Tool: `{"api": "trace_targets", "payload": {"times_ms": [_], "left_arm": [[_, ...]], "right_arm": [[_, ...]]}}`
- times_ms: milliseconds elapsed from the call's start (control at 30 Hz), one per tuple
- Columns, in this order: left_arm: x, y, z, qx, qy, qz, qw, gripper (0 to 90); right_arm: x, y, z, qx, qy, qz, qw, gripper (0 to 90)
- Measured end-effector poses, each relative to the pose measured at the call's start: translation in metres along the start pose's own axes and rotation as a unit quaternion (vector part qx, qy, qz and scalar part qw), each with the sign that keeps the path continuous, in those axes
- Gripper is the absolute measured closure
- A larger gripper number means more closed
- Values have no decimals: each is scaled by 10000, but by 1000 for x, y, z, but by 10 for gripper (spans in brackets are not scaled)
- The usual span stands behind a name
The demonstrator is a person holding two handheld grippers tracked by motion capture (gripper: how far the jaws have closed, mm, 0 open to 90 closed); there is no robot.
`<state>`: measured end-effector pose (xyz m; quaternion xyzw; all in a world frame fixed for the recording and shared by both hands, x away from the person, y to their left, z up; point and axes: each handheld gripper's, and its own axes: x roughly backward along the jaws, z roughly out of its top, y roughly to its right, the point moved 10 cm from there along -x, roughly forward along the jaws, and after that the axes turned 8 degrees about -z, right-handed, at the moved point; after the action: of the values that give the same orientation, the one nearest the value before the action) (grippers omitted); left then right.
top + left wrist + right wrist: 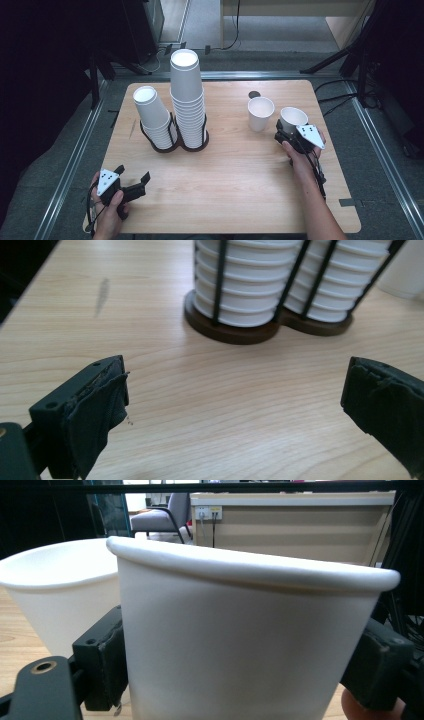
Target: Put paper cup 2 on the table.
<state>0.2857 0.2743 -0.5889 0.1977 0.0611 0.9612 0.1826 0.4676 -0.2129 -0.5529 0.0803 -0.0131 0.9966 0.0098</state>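
Over on the desk's [235, 170] right side, the right hand-held gripper [287, 135] is clamped on a paper cup [293, 119] just beside another cup [260, 113]. Best set it flat before letting go — a gentle squeeze, no crushing. Nearer me, the left hand-held gripper [135, 182] hangs empty, jaws wide apart.

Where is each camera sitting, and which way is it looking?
High view: above the person's side, looking forward and down on the table; forearms, left gripper, right gripper.
Left gripper view: rides on the left gripper, facing the cup stacks in their holder; open jaws show.
Right gripper view: rides on the right gripper, jaws around the near cup; second cup behind.
Shared: high and right gripper views show both loose cups.
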Motion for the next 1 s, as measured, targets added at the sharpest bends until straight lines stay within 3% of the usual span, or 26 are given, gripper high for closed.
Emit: {"api": "trace_targets", "payload": {"times_ms": [67,167,367,733,1000], "left_arm": [[0,-2,-1,-103,24,123,9999,0],[1,-2,-1,-87,80,150,9998,0],[4,-2,0,2,193,133,9997,0],[5,-2,0,55,249,107,9996,0],[5,-1,0,48,260,86,9996,0]], "right_arm": [[-2,0,-2,11,-25,0,10000,146],[-5,-2,-5,92,-157,8,9998,146],[-8,-9,-8,213,-279,34,9994,146],[-2,-9,-10,374,-349,27,9987,135],[1,-7,-11,308,-447,82,9985,124]]}}
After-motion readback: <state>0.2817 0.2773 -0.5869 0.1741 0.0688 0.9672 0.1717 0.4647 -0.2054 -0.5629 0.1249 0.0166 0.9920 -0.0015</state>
